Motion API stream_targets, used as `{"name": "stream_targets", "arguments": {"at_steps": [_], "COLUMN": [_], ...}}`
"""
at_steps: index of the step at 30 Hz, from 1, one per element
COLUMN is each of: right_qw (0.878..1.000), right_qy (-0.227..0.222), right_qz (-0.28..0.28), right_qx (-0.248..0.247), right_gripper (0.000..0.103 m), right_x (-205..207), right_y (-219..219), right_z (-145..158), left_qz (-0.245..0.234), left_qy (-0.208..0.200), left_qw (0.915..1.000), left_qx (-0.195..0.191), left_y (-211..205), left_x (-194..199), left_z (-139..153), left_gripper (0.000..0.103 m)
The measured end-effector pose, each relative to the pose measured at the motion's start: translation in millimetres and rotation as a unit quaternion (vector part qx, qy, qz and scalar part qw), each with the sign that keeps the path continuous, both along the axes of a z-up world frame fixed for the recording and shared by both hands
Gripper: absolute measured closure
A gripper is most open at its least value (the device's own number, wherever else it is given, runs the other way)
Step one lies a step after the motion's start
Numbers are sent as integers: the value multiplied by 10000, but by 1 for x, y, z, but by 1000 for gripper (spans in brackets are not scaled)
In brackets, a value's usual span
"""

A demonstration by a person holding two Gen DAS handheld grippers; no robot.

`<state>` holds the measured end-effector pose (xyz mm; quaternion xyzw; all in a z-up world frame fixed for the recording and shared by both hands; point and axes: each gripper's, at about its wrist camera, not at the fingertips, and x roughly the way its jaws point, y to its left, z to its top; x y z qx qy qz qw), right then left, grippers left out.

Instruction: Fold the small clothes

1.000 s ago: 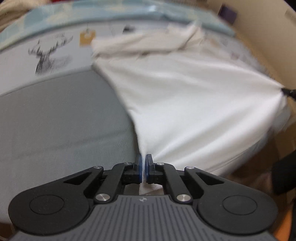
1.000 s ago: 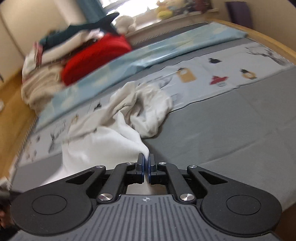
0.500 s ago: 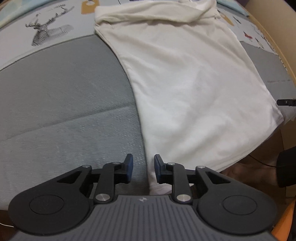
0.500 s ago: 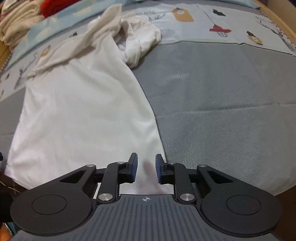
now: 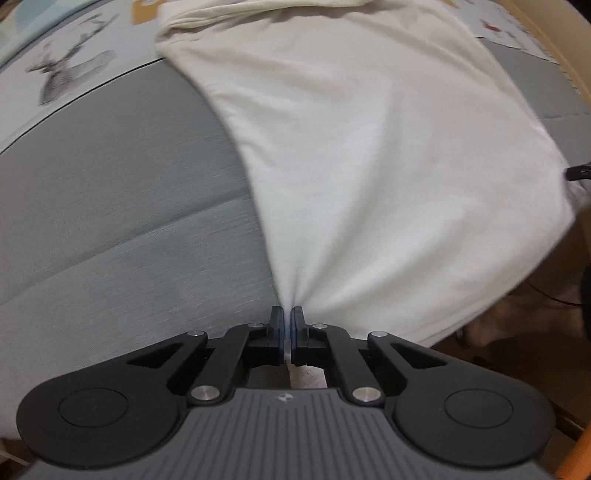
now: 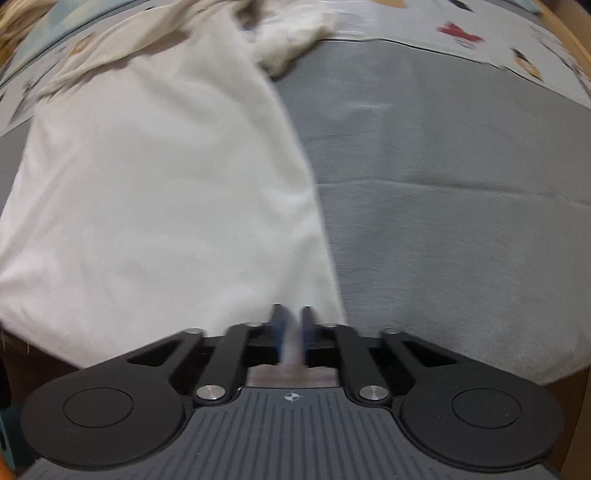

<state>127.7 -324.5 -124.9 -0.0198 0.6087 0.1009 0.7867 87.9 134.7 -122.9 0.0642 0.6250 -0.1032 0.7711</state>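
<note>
A white t-shirt (image 5: 369,155) lies spread on a grey bed cover, its hem towards me. My left gripper (image 5: 287,314) is shut on the shirt's near left hem corner, and the cloth puckers into the jaws. In the right wrist view the same shirt (image 6: 155,177) lies to the left, with its far end bunched up. My right gripper (image 6: 291,314) sits at the near right hem corner with the jaws nearly closed on the cloth; the view is blurred. A tip of the right gripper (image 5: 580,172) shows at the shirt's right edge in the left wrist view.
The grey cover (image 5: 110,206) spans the bed (image 6: 443,206). A pale printed sheet with a deer (image 5: 66,74) and small figures (image 6: 458,31) lies beyond it. A wooden bed edge (image 5: 569,44) runs along the right. The shirt's hem hangs over the near edge.
Half a second ago both grippers were open at the hem corners. Now the left has shut on its corner and the right has closed in on its corner.
</note>
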Motion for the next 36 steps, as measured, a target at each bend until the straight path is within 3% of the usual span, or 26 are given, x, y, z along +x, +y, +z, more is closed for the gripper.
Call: {"name": "stream_targets", "arguments": {"at_steps": [4,9,14,20,25,29,33,36], "right_qw": [9993,9994,9983,9978,9967,9955,9951,9950], "right_qy": [-112,-82,-571,-614,-692,-839,-806,-486], "right_qz": [348,112,10,240,379,405,458,496], "right_qx": [84,-303,-97,-58,-183,-159,-331,-720], "right_gripper": [101,100,99,98,98,86,85,85], "right_x": [-1,6,8,11,14,19,26,32], "right_y": [15,14,10,30,53,77,99,109], "right_z": [5,2,19,16,18,24,20,3], "left_qz": [194,133,356,440,503,602,681,687], "left_qy": [17,-194,-544,-564,-697,-794,-549,155], "left_qw": [9997,9997,9974,9973,9963,9950,9962,9975], "left_qx": [156,52,-314,-177,41,91,-31,-59], "left_y": [17,17,17,-7,-28,-39,-44,-45], "left_x": [-2,-6,5,24,28,38,48,55], "left_z": [-2,10,26,27,29,30,20,-4], "left_gripper": [100,98,97,97,85,80,75,69]}}
